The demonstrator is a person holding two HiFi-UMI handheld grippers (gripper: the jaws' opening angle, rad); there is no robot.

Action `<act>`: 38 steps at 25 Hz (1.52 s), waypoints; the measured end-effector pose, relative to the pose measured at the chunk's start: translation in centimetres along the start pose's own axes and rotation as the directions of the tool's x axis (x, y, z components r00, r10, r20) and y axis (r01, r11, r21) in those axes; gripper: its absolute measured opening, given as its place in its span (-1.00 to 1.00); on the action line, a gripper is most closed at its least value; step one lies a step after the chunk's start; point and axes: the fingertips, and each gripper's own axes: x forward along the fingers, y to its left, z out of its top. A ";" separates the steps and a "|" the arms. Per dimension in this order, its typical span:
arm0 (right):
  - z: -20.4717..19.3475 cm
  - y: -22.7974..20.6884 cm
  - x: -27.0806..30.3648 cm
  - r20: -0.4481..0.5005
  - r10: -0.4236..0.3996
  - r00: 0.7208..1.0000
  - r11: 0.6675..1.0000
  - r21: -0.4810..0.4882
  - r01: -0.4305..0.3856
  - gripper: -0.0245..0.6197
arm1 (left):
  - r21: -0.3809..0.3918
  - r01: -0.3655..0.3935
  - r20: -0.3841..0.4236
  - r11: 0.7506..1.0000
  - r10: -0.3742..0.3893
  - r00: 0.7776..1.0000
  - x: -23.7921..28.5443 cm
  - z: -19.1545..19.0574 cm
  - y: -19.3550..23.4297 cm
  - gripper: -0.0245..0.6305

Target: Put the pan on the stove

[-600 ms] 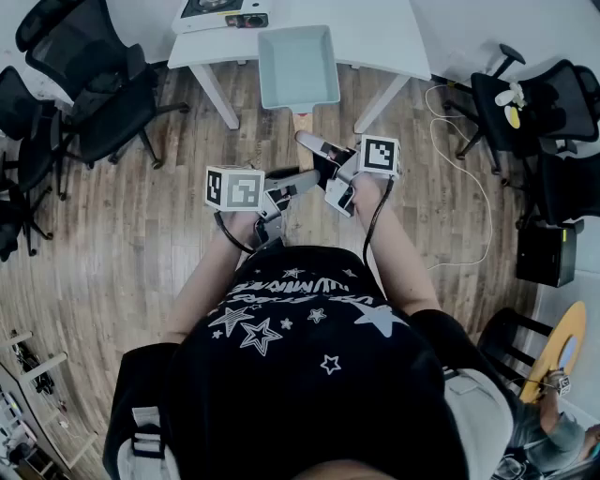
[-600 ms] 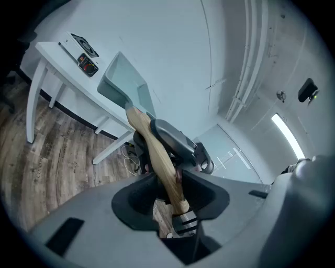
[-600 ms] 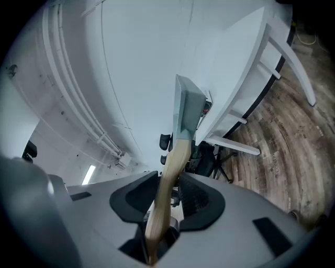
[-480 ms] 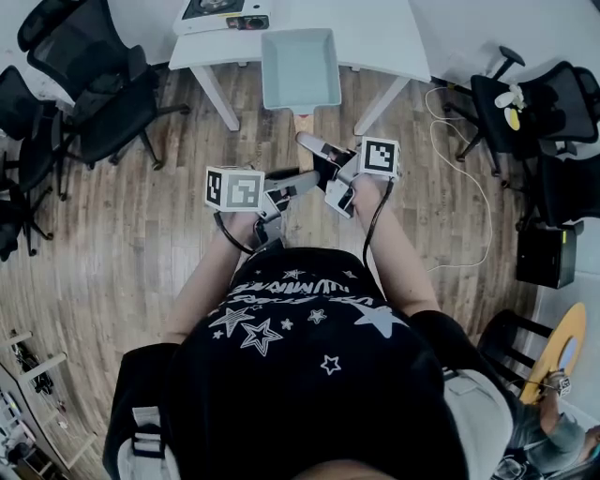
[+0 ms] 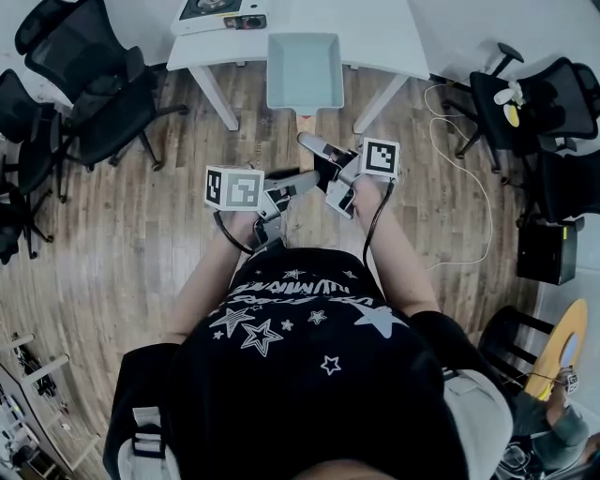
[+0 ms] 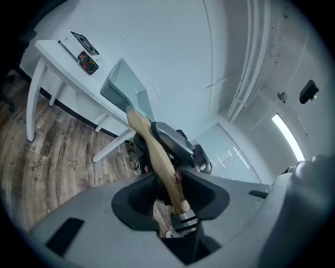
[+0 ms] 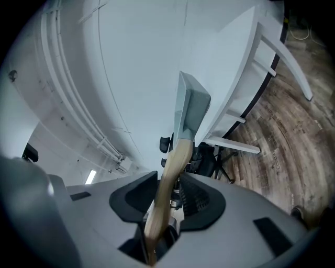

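A pale blue-grey rectangular pan (image 5: 304, 70) with a wooden handle (image 5: 306, 122) is held out level in front of me, and its body overlaps the front edge of the white table (image 5: 384, 33). Both grippers are shut on the handle. My left gripper (image 5: 302, 178) holds its near end (image 6: 175, 193), and my right gripper (image 5: 314, 145) clamps it closer to the pan (image 7: 188, 110). The handle (image 7: 168, 180) runs up between the right jaws. A small black-topped stove (image 5: 223, 11) stands at the table's far left, apart from the pan. It also shows in the left gripper view as the stove (image 6: 84, 52).
Black office chairs stand on the wooden floor at the left (image 5: 89, 89) and at the right (image 5: 539, 103). A white cable (image 5: 464, 178) loops over the floor on the right. The table's slanted legs (image 5: 214, 94) stand below its front edge.
The pan has shifted slightly to the right over the table's edge. Both grippers keep their hold on the handle and have hardly moved.
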 end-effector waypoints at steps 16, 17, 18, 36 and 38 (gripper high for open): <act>1.1 -0.1 4.0 0.008 -0.016 1.000 1.000 -0.026 0.016 -0.51 | -0.011 0.035 0.008 0.999 -0.035 0.999 -2.3 2.9 2.0 -0.46; 1.3 0.0 4.5 0.012 -0.014 1.000 0.999 -0.029 0.014 -0.51 | -0.010 0.038 0.007 0.999 -0.038 0.999 -2.6 3.3 2.2 -0.46; 1.5 0.1 5.0 0.015 -0.013 1.000 0.999 -0.033 0.014 -0.51 | -0.007 0.042 0.006 0.999 -0.042 0.999 -3.0 3.7 2.3 -0.46; 4.5 -0.9 10.6 -0.001 -0.006 1.000 0.999 -0.045 0.006 -0.51 | -0.011 0.058 0.024 0.998 -0.058 0.998 -4.9 8.8 5.8 -0.46; 5.2 -1.3 11.2 -0.011 0.003 1.000 0.999 -0.043 -0.004 -0.51 | -0.011 0.047 0.038 0.999 -0.047 0.998 -4.7 9.5 6.4 -0.46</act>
